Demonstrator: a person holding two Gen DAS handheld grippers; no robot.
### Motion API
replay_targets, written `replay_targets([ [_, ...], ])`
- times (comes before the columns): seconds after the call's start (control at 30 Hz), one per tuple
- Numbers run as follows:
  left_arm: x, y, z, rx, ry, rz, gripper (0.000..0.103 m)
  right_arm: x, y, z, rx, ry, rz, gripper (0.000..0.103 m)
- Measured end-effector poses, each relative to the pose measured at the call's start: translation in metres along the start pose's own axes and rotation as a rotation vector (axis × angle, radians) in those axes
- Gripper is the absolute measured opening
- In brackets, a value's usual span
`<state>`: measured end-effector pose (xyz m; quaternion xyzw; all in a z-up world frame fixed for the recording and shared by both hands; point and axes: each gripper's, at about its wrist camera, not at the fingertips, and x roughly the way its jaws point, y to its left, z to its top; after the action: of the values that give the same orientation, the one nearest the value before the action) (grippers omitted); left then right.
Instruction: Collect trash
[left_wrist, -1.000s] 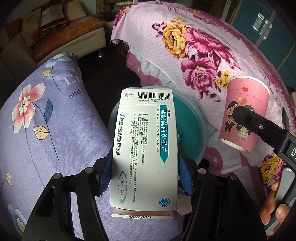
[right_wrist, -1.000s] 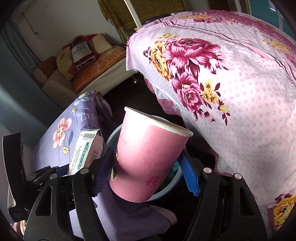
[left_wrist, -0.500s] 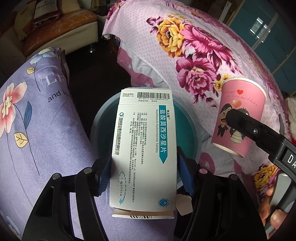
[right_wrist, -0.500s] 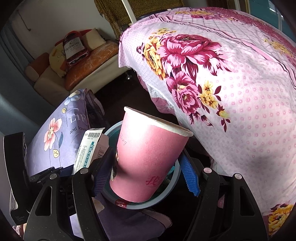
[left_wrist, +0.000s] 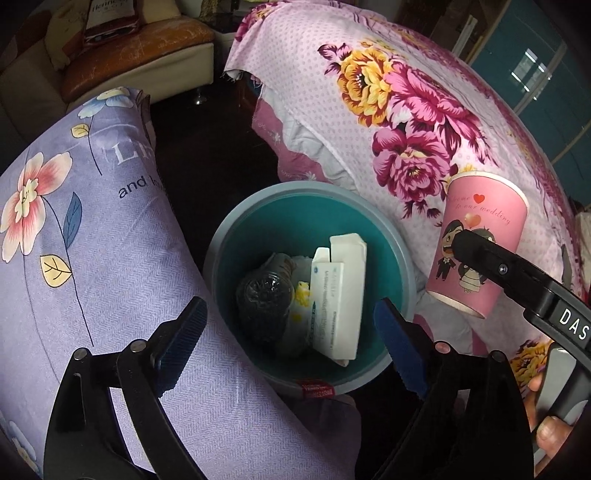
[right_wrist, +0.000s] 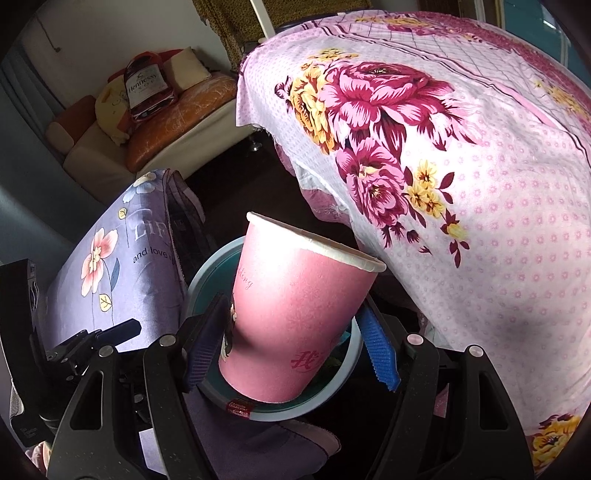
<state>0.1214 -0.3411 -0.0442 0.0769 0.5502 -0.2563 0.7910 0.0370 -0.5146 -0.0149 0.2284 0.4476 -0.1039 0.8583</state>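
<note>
A round teal bin (left_wrist: 400, 266) stands on the dark floor between a purple pillow and a bed. Inside lie a white medicine box (left_wrist: 338, 295), a crumpled dark plastic bottle (left_wrist: 264, 299) and white-yellow wrappers. My left gripper (left_wrist: 291, 341) hovers over the bin, its jaws opening, with nothing between them. My right gripper (right_wrist: 291, 349) is shut on a pink paper cup (right_wrist: 295, 317), held upright and tilted just above the bin's rim (right_wrist: 199, 280). The same pink paper cup (left_wrist: 476, 240) shows to the right in the left wrist view, with a right-gripper finger across it.
A purple flowered pillow (left_wrist: 74, 236) lies left of the bin. A bed with a pink flowered cover (left_wrist: 406, 122) rises on the right. A sofa with cushions (right_wrist: 162, 122) stands at the back. A person's fingers (left_wrist: 546, 417) hold the right gripper's handle.
My left gripper has opened and the white medicine box has dropped out of it into the bin. The right gripper has carried the cup closer over the bin.
</note>
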Motion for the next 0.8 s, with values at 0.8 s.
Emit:
replay_targets([
  [0.8, -0.021, 0.052, -0.022, -0.099, -0.008, 0.047, 0.092, 0.027, 0.044, -0.001, -0.075, 0.078, -0.003, 0.078],
])
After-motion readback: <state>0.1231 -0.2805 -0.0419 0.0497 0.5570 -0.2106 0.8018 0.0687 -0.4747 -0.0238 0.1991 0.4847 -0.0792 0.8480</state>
